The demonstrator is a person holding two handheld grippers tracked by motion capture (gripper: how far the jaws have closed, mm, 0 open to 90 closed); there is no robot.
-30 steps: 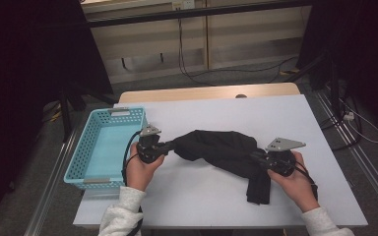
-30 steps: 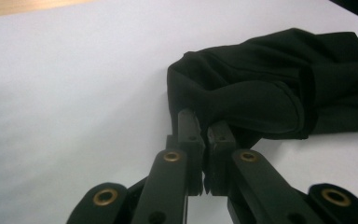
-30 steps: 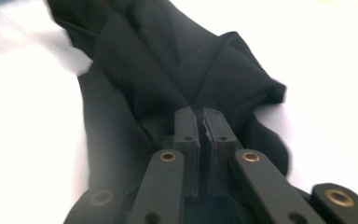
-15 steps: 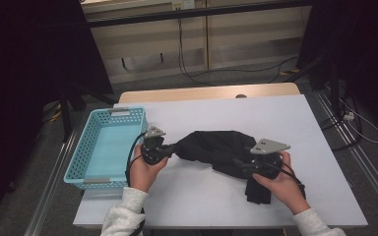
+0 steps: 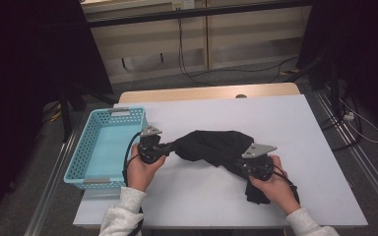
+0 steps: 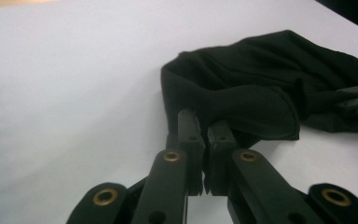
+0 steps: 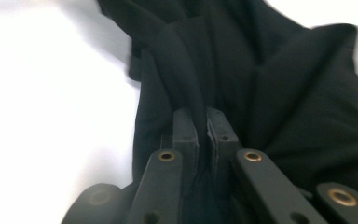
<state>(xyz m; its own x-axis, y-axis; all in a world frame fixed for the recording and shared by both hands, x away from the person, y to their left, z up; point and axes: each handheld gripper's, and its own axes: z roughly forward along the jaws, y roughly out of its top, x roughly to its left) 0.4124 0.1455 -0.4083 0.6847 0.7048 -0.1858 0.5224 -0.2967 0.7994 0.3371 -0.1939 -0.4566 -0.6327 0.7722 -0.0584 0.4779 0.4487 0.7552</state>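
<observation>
Stretching left-to-right across the table (image 5: 305,128), black cloth (image 5: 211,145) was pinched at both ends: left gripper (image 5: 170,146) and right gripper (image 5: 236,166) both clamped on it.

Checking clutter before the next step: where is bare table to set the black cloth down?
Free: the far half of the table beyond the black cloth, and the near strip between the forearms. The basket is empty. Crowded: mid-table, around both grippers.

Black jaws, brass rivets, white sleeves (image 5: 122,216)
</observation>
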